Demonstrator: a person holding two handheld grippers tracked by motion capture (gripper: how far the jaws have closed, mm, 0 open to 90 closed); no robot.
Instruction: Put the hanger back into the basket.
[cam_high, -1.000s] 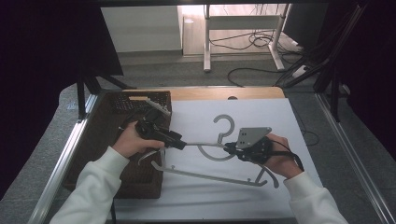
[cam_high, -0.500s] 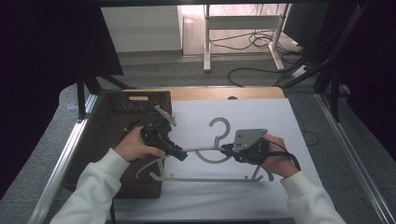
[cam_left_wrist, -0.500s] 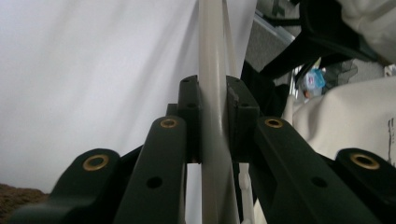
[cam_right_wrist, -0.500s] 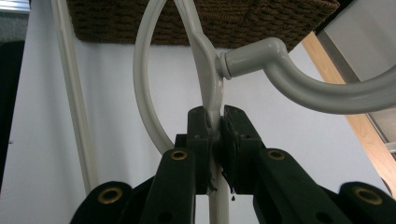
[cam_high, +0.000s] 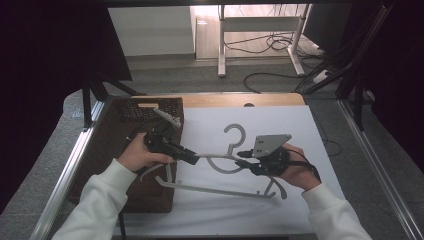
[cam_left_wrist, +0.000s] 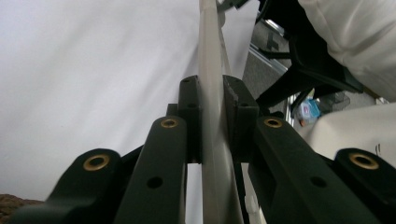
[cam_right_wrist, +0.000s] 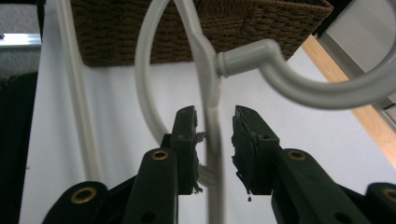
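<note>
At your far left sits the basket (cam_high: 125, 165), dark woven wicker, on the left part of the table (cam_high: 300, 125). Your left gripper (cam_high: 192, 157) reaches out from over its right edge, and its jaws are pressed tight on the hanger (cam_high: 220, 190), pinching the flat grey arm near its left shoulder; the left gripper view shows the bar (cam_left_wrist: 212, 116) squeezed between both pads with no gap.

The hanger lies across the white cloth, just right of the basket, hook (cam_high: 235, 132) pointing away from you, bottom rail nearest you. Its left end looks slightly raised, though I cannot be sure.

Your right gripper (cam_high: 242, 157) stands at the neck below the hook. Its jaws are spread, straddling the thin stem (cam_right_wrist: 215, 140); the left pad is close to it, the right pad clearly apart.

Judging by its look, the hanger is moulded plastic: light, stiff along the rail, springy at the arms, smooth enough to slip or swivel in a single grip. Hold the flat arm where you have it, and close the right jaws on the neck, where the stem is thickest.
</note>
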